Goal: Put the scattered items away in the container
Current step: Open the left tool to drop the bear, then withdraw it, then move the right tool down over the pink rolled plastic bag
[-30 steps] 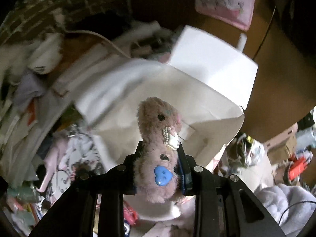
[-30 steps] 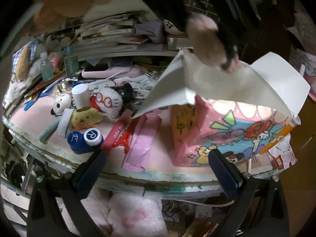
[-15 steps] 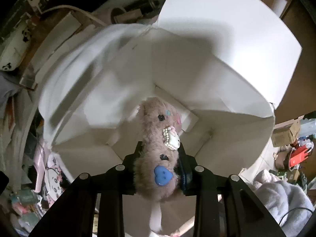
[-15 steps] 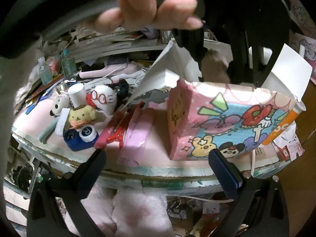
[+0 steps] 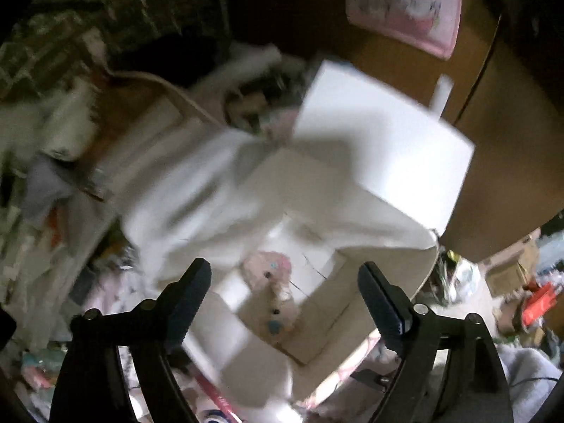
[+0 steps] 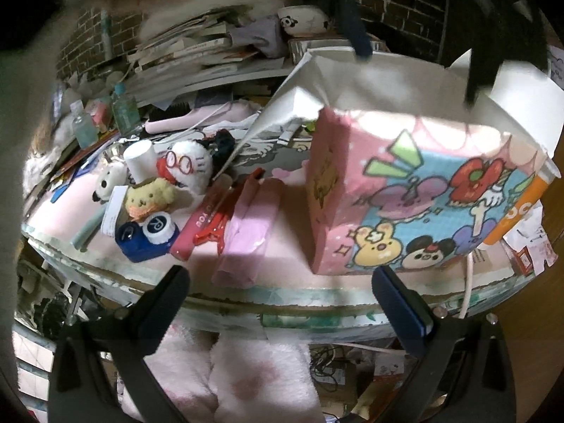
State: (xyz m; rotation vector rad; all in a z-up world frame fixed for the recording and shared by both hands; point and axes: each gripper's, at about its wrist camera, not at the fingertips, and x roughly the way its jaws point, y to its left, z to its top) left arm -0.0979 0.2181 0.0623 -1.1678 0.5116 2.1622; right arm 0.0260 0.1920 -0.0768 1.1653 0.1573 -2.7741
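Observation:
My left gripper is open above the white inside of the box. The pink plush toy with a blue heart button lies on the box floor, free of the fingers. In the right wrist view the box is pink with cartoon prints and stands on the pink table, flaps up. My right gripper is open and empty, low before the table edge. Plush toys and a blue pot lie scattered at the left. The left gripper's fingers show above the box.
Stacked books and papers fill the back. Bottles stand at the far left. A red clip and a pink pouch lie beside the box. A pink furry seat is below the table.
My left gripper has opened and let go of the pink plush, which now lies inside the box. The gripper has risen from the box. The right gripper has hardly moved.

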